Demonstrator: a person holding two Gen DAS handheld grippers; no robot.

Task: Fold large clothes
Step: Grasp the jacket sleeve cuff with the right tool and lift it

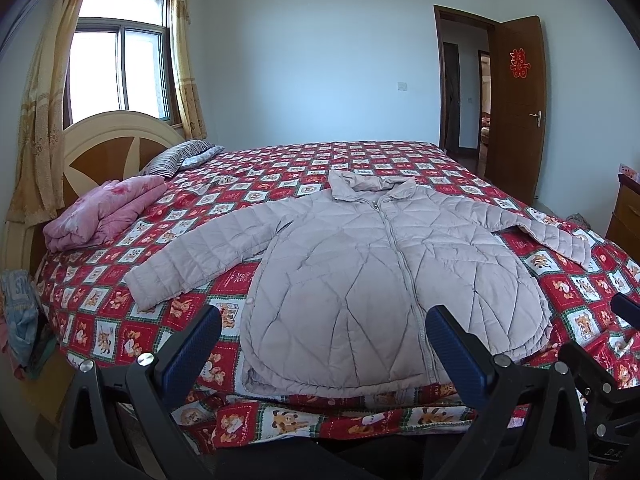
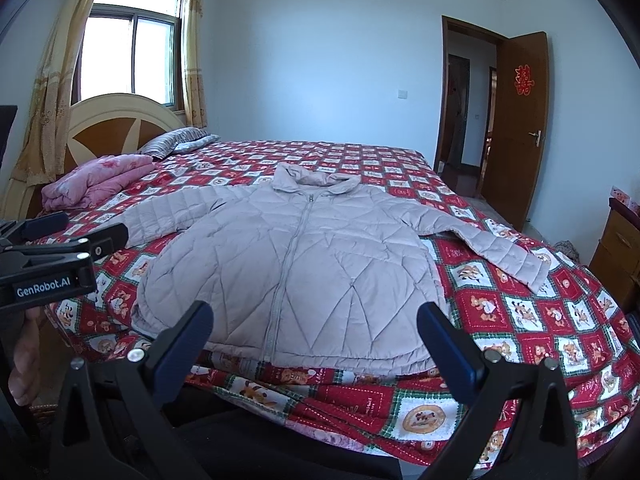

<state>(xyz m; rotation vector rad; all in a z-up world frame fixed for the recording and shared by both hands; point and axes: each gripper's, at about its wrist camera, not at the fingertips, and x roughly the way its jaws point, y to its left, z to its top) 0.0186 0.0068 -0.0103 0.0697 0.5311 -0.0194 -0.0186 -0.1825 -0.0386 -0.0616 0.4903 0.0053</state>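
Location: I am working in a home bedroom. A large bed [image 1: 400, 160] fills most of both my views, with a rounded cream and wood headboard [image 1: 108, 148] at the left. It is covered by a red patchwork quilt [image 2: 520, 312] printed with cartoon animals. A striped pillow [image 1: 176, 156] and a folded pink blanket [image 1: 104, 212] lie by the headboard. Behind the headboard I see a window [image 2: 132, 56] with yellow patterned curtains [image 1: 40, 120]. Walls are plain and pale, with one wall switch [image 1: 402, 86]. A brown wooden door [image 2: 516, 120] stands open at the far right, with a red paper decoration [image 2: 523, 80] on it. Wooden drawers [image 2: 616, 248] stand at the right edge
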